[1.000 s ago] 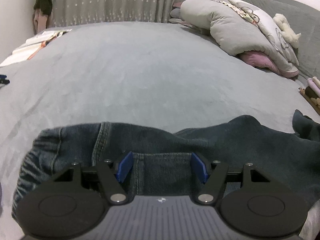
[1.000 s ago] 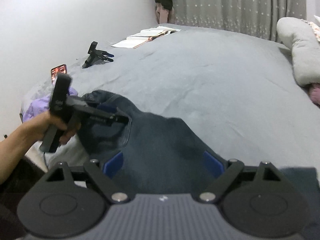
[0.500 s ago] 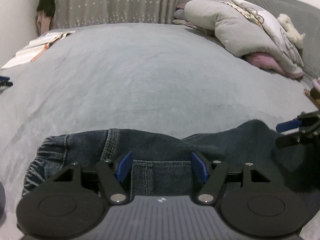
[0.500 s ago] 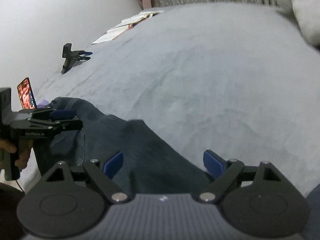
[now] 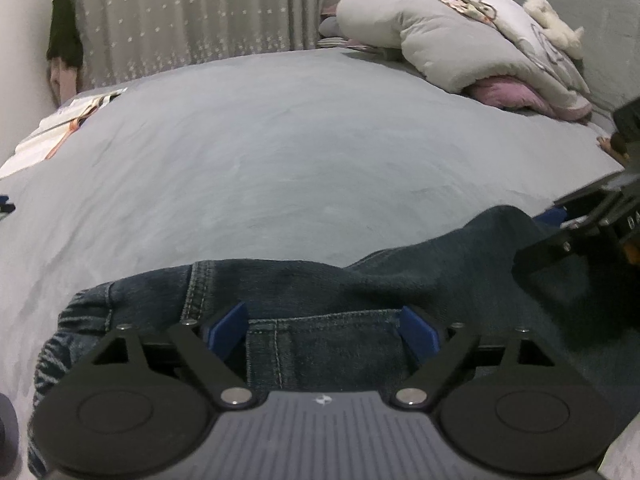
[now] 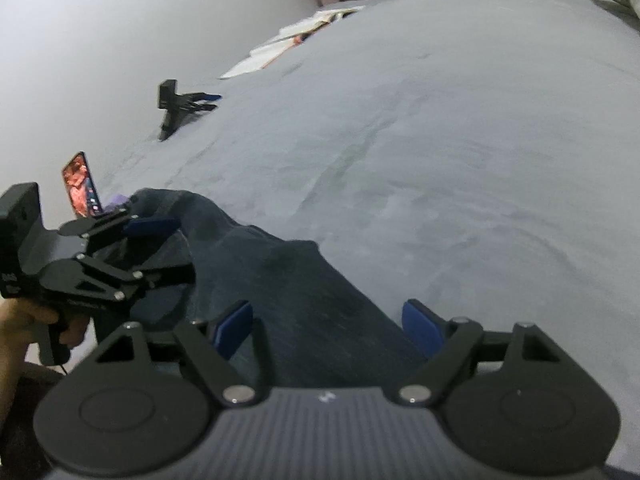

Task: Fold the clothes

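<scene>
Left hand-held gripper (image 5: 322, 330) opening over jeans (image 5: 320, 280), grey bed (image 5: 280, 160)

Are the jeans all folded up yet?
Not yet. The jeans lie bunched along the near edge of the grey bed, with no neat fold showing. Right now neither tongs grips them: the left tongs are opening over the waistband end, and the right tongs are closing over the leg, pads not pressing yet. Grabbing, smoothing and folding are still left.
</scene>
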The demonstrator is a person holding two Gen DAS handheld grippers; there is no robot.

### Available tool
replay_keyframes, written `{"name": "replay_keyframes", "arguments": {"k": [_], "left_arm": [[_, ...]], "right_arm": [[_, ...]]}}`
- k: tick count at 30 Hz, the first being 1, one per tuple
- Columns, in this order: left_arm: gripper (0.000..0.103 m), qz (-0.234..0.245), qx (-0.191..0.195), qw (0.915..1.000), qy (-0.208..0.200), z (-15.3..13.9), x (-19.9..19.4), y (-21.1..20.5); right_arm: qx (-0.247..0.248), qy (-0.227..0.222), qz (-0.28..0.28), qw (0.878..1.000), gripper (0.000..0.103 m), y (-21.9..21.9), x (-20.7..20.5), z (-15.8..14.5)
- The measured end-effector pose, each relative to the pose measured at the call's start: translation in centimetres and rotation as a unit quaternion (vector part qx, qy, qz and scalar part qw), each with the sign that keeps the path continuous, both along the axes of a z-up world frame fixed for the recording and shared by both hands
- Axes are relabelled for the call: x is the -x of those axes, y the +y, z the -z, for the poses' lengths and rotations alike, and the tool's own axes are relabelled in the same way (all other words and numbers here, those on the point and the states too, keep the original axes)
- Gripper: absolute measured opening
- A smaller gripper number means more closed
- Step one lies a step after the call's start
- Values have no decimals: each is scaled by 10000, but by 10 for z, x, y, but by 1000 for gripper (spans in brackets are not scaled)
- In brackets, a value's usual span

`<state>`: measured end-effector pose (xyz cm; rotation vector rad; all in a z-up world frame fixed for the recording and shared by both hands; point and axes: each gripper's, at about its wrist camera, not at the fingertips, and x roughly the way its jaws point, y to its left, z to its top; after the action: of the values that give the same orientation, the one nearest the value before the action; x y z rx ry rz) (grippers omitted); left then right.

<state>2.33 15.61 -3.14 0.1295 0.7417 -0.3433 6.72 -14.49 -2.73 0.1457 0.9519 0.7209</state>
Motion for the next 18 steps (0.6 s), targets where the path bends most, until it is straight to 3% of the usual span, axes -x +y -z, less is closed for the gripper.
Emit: {"name": "replay_keyframes", "arguments": {"k": [3,10,14,18], "left_arm": [[84,119,-12,9999,-18,-2,6,4],[84,234,-122,9996,-103,-5,14,10],[84,286,-125,9995,-24,-3,13,12],[84,404,-303,9987,61,3,13,12]], "right_arm": [[-87,20,-110,9999,68,0,-3,2],[-953,311,-139,9949,53,-16,-14,4],[-1419,546,-358,9877,35,-23,-20,2],[-970,801,-817,9887,32,-18,-20,2]]}}
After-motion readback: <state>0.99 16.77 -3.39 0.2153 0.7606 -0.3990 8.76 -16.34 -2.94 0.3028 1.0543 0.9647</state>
